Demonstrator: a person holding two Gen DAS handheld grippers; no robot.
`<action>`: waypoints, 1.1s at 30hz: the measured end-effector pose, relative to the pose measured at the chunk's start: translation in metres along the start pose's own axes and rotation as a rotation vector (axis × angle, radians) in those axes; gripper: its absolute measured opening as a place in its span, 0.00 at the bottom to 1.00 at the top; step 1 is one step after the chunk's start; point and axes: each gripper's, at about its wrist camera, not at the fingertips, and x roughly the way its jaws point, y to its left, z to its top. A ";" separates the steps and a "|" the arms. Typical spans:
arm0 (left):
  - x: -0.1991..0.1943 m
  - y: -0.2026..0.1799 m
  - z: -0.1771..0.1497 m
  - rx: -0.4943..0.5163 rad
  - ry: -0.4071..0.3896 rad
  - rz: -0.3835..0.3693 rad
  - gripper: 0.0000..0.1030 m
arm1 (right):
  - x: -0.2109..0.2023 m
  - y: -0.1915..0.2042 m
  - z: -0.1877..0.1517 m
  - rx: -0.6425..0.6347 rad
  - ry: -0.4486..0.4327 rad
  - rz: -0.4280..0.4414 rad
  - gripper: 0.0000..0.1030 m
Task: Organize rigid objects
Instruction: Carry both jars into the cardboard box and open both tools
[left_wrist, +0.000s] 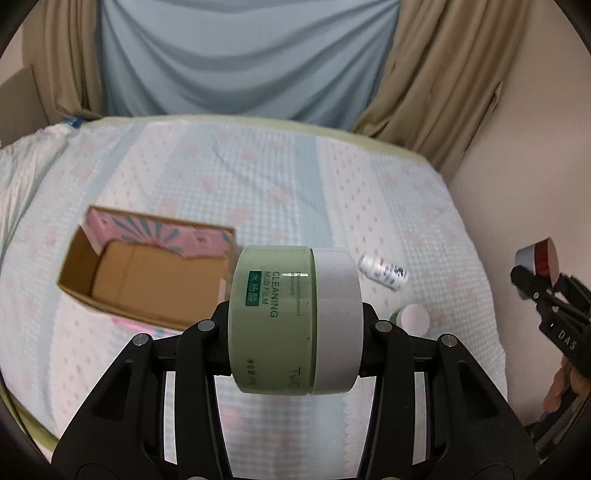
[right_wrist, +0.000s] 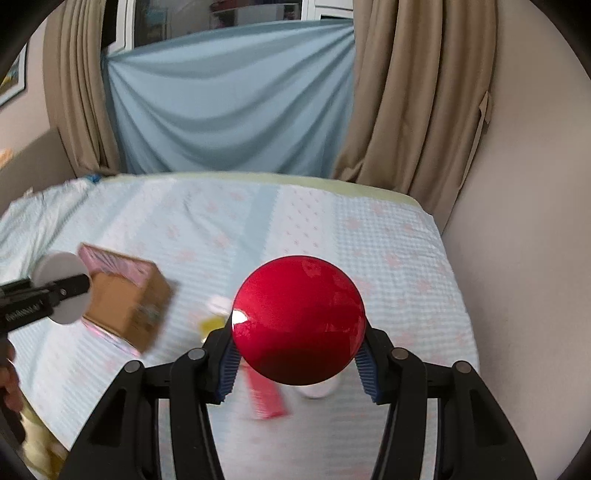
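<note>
Green jar (left_wrist: 291, 321) clamped in left hand-held gripper (left_wrist: 293, 332), red jar (right_wrist: 299, 319) in right (right_wrist: 299, 354).

An open cardboard box (left_wrist: 147, 280) lies on the bed (left_wrist: 258, 177), left of a jar (left_wrist: 291, 321) that sits sideways between the left tongs (left_wrist: 295, 332). Right of the jar, a small bottle (left_wrist: 384, 273) lies on its side on the bed, with the right tongs (left_wrist: 535, 280) farther right. Curtains (left_wrist: 443, 74) hang behind the bed.

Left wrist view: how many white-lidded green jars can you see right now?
2. One green jar is clamped sideways in the left tongs; a second jar sits on the bed just right of them, partly hidden. Others may be behind the held one.
</note>
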 end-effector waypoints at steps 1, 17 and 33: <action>-0.006 0.011 0.004 0.007 -0.006 -0.011 0.38 | -0.005 0.014 0.004 0.014 -0.003 0.000 0.48; -0.013 0.210 0.058 0.116 0.035 -0.044 0.38 | 0.033 0.226 0.058 0.130 0.081 0.049 0.48; 0.127 0.310 0.055 0.098 0.266 0.020 0.38 | 0.185 0.358 0.037 -0.097 0.328 0.162 0.48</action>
